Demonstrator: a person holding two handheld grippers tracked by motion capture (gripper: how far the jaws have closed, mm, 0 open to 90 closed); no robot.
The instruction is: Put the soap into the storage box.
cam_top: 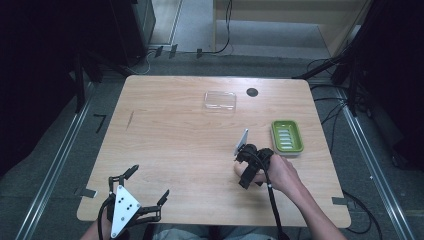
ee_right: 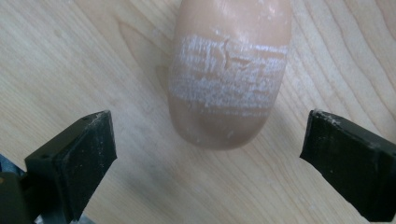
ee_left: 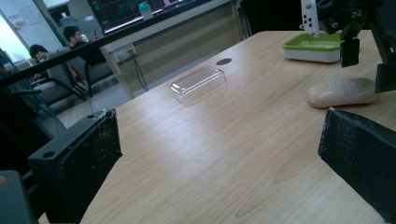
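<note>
No readable text, labels or numbers anywhere.

A pale wooden table [cam_top: 165, 145] is standing on a grey floor [cam_top: 60, 165]. Beyond it, two people are sitting on chairs [ee_left: 56, 88] near a long beige counter [ee_left: 187, 37], and cables [cam_top: 330, 107] are trailing across the floor.

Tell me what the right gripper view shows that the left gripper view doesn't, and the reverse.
Right gripper view alone: the white scuffed band on the soap bar close up, lying between open jaws without touching them. Left gripper view alone: the clear lid, the green soap dish, and the right gripper above the soap. Both share the soap bar and the wooden table.
</note>
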